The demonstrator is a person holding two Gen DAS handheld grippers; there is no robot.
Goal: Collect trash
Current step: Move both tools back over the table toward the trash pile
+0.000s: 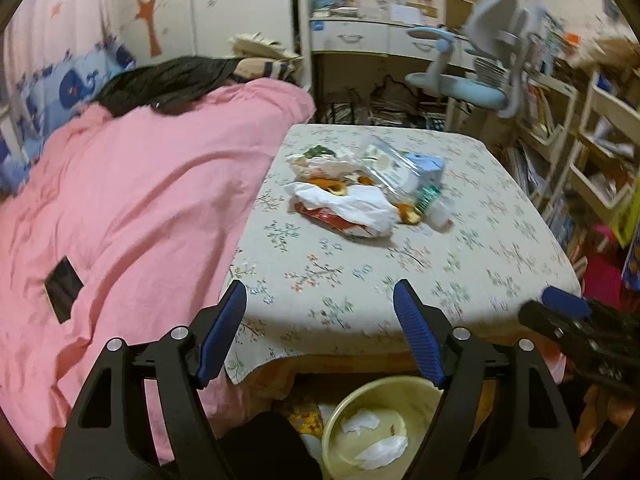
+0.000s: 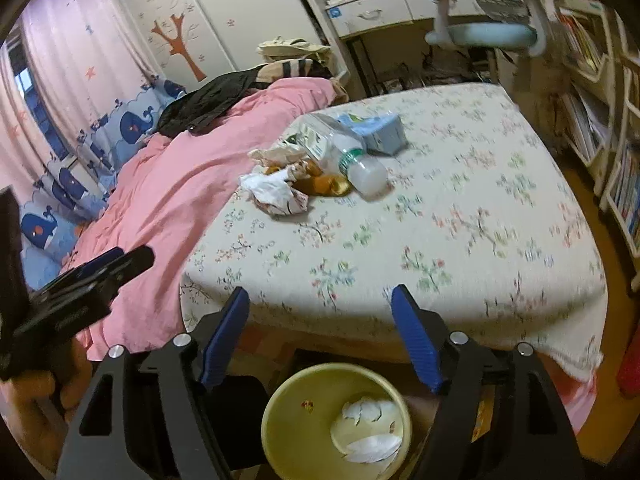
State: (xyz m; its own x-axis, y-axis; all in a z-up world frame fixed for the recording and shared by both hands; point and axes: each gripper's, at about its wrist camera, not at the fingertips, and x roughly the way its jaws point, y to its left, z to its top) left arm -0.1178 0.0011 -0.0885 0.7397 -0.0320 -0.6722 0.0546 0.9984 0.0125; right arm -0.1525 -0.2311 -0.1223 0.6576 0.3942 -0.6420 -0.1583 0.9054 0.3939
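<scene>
- Now the left gripper (image 1: 320, 332) hangs over the near edge of the table (image 1: 500, 272), jaws spread wide with nothing between them.
- Likewise the right gripper (image 2: 320, 338) is spread and empty, also above the table's near edge.
- Trash sits piled toward the far left of the table: a white tissue (image 1: 352, 204) on a red wrapper (image 1: 332, 220), orange peel (image 2: 326, 184), a capped bottle (image 2: 366, 174) lying on its side, and a blue carton (image 2: 380, 130) behind it.
- A yellow bin (image 2: 288, 412) stands on the floor below the table edge, just under both grippers, with white tissues (image 2: 372, 448) already inside.
- A pink blanket (image 1: 140, 200) lies on the bed left of the table, touching its edge.
- In the right wrist view, a hand (image 2: 36, 412) grips the left tool's handle.
</scene>
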